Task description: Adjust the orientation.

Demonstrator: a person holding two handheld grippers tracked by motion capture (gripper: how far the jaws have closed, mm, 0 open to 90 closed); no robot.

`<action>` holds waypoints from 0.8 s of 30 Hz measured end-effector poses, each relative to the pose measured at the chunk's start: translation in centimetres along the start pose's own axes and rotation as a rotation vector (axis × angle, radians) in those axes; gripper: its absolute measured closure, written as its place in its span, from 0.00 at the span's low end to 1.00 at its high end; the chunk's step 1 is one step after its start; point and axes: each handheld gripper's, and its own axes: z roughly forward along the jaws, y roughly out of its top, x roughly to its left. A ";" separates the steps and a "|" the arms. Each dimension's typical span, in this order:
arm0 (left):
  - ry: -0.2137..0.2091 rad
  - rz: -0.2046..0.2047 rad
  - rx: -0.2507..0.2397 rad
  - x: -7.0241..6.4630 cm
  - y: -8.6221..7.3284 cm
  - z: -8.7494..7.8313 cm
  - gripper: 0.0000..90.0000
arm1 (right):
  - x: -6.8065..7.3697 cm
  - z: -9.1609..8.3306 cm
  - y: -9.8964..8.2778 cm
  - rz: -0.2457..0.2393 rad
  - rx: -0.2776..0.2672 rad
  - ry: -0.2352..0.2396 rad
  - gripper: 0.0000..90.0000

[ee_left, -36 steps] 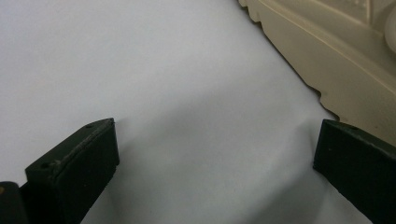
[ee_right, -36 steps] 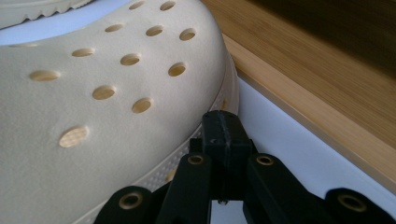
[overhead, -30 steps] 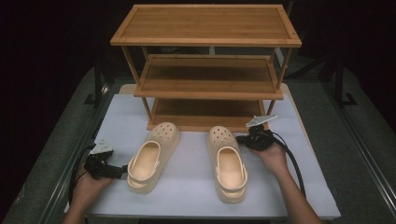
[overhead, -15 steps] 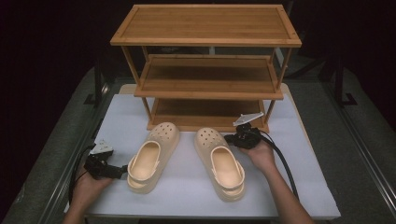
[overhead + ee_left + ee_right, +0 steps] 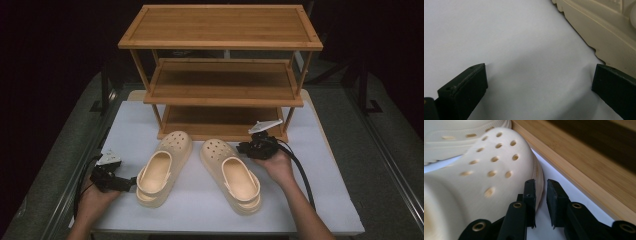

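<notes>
Two cream clogs lie on the white table in front of a wooden shoe rack. My left gripper rests by the heel of the left clog, jaws wide open on bare table. In the left gripper view its gripper has the clog's sole just past the right jaw. My right gripper sits against the toe of the right clog. In the right gripper view, the gripper is nearly shut with a thin gap, its left jaw touching the toe rim of the holed clog.
The rack's bottom board runs close along the right gripper's right side. The other clog lies just beyond the toe. White tabletop stretches to the right of the right forearm; dark grey floor surrounds the table.
The right gripper has moved left along the rack's front, and the right clog's toe has slid left with it, closer to the left clog. The left gripper has stayed put.
</notes>
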 end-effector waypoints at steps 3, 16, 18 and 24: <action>0.001 0.000 -0.001 0.0 0.0 0.0 0.00 | 0.5 -1.8 -0.3 0.002 0.001 0.008 0.82; 0.001 0.001 0.000 0.0 0.0 0.0 0.00 | 4.1 -4.8 -1.6 -0.047 -0.022 0.082 0.74; 0.001 0.001 0.000 0.0 0.0 0.0 0.00 | 4.2 -4.3 -1.6 -0.050 -0.014 0.076 0.75; 0.000 0.002 0.001 0.0 0.0 0.0 0.00 | 4.3 -3.3 -1.5 -0.065 -0.025 0.039 0.86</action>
